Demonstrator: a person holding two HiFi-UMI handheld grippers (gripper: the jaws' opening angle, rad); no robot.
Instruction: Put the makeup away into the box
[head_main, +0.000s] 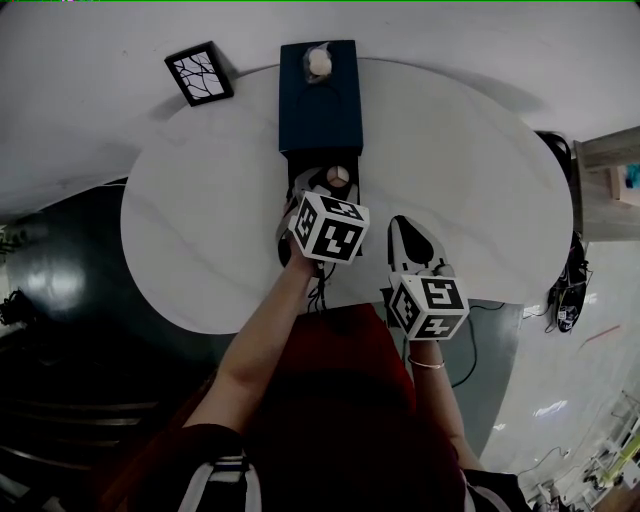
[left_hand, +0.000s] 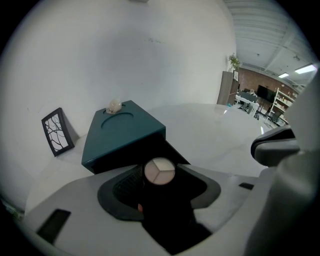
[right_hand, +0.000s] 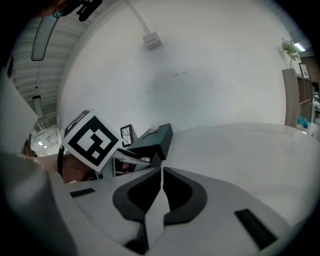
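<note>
A dark teal box stands at the far side of the round white table, its dark open end facing me. A small white knob-like thing sits on its top. My left gripper is shut on a black makeup compact with a round three-tone pan, held just in front of the box opening. The compact also shows in the head view. My right gripper hovers to the right, nearer the table's front edge, jaws shut and empty. In the right gripper view the box lies behind the left gripper's marker cube.
A small black frame with a white branch pattern stands left of the box, and it also appears in the left gripper view. A cabinet stands beyond the table's right edge. Cables lie on the floor below the front edge.
</note>
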